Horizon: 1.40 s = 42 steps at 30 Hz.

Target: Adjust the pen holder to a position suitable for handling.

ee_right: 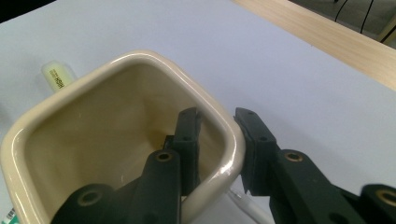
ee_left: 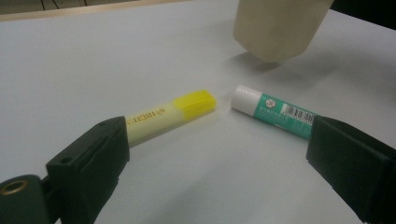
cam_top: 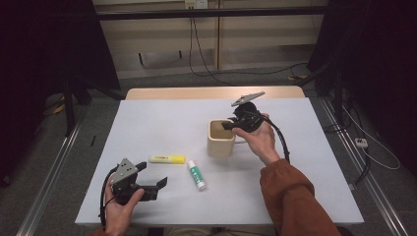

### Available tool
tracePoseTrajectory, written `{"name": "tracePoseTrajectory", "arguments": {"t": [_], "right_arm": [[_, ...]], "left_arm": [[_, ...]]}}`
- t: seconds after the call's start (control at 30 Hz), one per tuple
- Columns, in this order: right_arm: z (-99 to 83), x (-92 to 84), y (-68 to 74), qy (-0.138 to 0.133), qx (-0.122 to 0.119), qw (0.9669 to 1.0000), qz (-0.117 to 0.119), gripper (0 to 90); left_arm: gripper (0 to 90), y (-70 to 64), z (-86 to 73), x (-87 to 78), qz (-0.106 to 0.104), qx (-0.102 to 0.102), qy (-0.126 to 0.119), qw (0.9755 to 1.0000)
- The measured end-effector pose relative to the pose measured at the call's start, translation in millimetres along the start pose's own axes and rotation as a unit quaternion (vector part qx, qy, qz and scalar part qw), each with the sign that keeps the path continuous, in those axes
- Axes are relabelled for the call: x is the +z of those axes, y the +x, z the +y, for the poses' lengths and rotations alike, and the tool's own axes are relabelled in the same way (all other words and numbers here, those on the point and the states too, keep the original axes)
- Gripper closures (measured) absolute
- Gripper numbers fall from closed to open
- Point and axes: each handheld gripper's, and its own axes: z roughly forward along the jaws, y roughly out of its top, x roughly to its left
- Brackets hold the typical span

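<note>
A cream square mug (cam_top: 220,142) stands on the white table (cam_top: 162,118) right of centre. My right gripper (cam_top: 228,123) reaches over its near-right corner. In the right gripper view one jaw is inside the mug (ee_right: 140,58) and the other outside, and the gripper (ee_right: 217,119) is shut on the wall beside the handle. My left gripper (cam_top: 153,173) rests at the front left, open and holding nothing. In the left gripper view a yellow highlighter (ee_left: 173,114) and a green-and-white glue stick (ee_left: 275,111) lie on the table just beyond the gripper (ee_left: 217,135).
The highlighter (cam_top: 167,159) and glue stick (cam_top: 196,174) lie between the two hands, left of and in front of the mug. A wooden strip (cam_top: 211,92) runs along the table's far edge. Cables and dark stands surround the table on the floor.
</note>
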Motion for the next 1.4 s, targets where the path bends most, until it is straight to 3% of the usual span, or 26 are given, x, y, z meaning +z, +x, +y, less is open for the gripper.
{"name": "tracePoseTrajectory", "arguments": {"t": [0.7, 0.97, 1.13, 1.3, 1.4], "right_arm": [[-13.1, 12.5, 14.0, 0.029, 0.004, 0.9996, -0.005, 71.5], [-11.8, 13.0, 16.3, 0.034, -0.010, 0.9993, -0.009, 71.5], [-12.3, 12.7, 15.9, 0.034, -0.009, 0.9994, -0.006, 71.2], [-16.5, 12.2, 12.2, 0.017, 0.008, 0.9998, 0.007, 70.1], [-16.3, 12.3, 12.7, 0.016, 0.002, 0.9998, 0.008, 67.5]], "left_arm": [[5.8, 0.3, -0.2, -0.4, 0.001, -0.002, 0.002, 1.0000], [5.8, 0.2, -0.4, 0.4, 0.000, -0.001, 0.003, 1.0000], [5.8, 0.5, -0.4, 0.6, 0.000, -0.002, 0.003, 1.0000], [5.8, 0.8, -0.3, 0.0, 0.000, -0.002, 0.001, 1.0000], [5.8, 1.2, -0.5, 0.3, -0.001, -0.002, 0.003, 1.0000]]}}
